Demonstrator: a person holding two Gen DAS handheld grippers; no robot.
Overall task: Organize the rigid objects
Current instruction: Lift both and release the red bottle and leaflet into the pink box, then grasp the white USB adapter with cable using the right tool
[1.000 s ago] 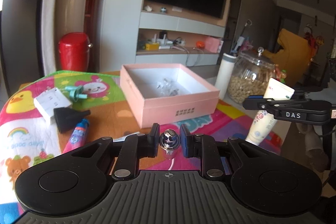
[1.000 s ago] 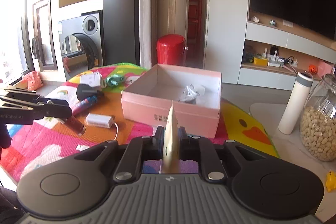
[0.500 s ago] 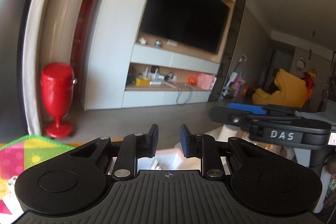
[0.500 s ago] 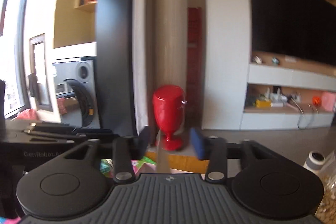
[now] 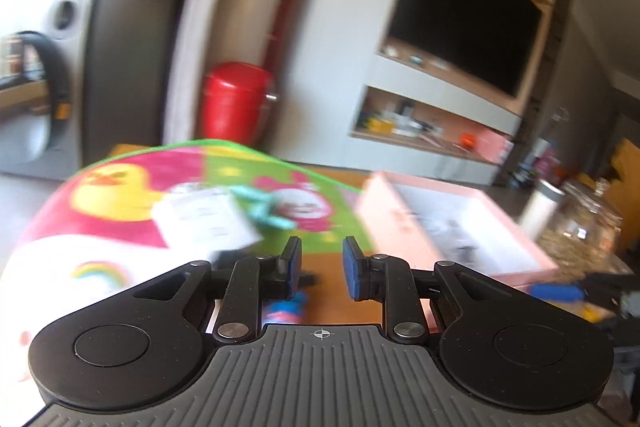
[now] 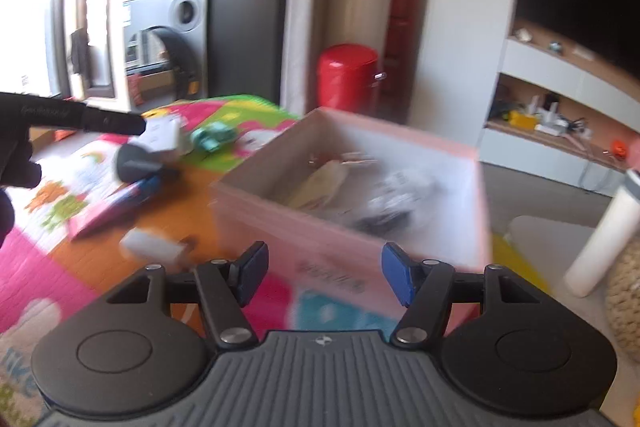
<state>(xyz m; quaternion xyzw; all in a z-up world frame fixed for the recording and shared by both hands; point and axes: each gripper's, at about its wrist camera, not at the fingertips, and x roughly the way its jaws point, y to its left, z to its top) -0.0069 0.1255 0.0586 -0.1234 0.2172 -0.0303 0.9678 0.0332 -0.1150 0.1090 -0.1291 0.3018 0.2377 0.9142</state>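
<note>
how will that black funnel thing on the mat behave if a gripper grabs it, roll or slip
The black funnel looks like a rigid cone lying on its side, so a nudge would probably roll it in an arc. Its tapered, smooth-looking surface may squeeze out of the fingers; gripping the narrow spout seems safer. It is likely light. The blur hides fine detail.

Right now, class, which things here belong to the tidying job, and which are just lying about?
Job: pink box; white box; teal clip; black funnel; pink tube; white plug.

Lying about: red bin; nut jar; white bottle.
</note>
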